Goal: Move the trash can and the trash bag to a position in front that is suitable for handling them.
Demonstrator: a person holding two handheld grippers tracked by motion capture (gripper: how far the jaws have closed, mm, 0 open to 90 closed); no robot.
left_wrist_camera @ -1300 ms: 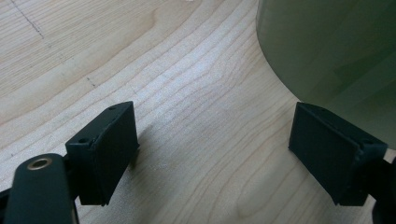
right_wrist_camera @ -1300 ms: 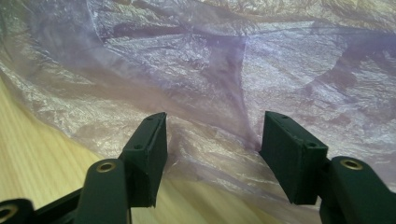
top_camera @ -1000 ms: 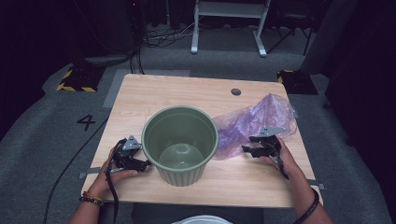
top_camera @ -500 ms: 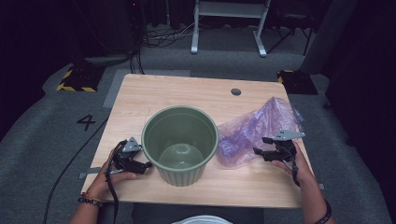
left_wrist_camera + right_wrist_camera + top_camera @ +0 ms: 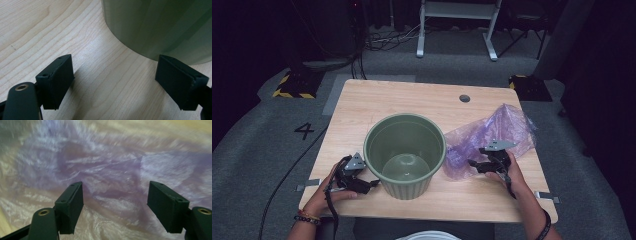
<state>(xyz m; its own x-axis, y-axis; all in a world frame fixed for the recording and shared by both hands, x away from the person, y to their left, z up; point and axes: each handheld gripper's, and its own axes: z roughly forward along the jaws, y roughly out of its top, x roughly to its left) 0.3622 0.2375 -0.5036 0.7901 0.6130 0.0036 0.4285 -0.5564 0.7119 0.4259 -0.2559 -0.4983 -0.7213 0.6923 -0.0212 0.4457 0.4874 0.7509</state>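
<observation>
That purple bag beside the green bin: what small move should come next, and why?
Probably ease the right claw down and close it on the purple bag. Its jaws have just been opening and now stand apart over the crumpled plastic, gripping nothing, while the green bin stands unlined.

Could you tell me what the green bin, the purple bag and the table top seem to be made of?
The green bin looks like moulded plastic: matt, with even vertical ribs. The purple bag seems to be thin plastic film: translucent, crinkled and glossy. The table top shows pale wood grain with a smooth finish; it may be laminate rather than solid wood.
</observation>
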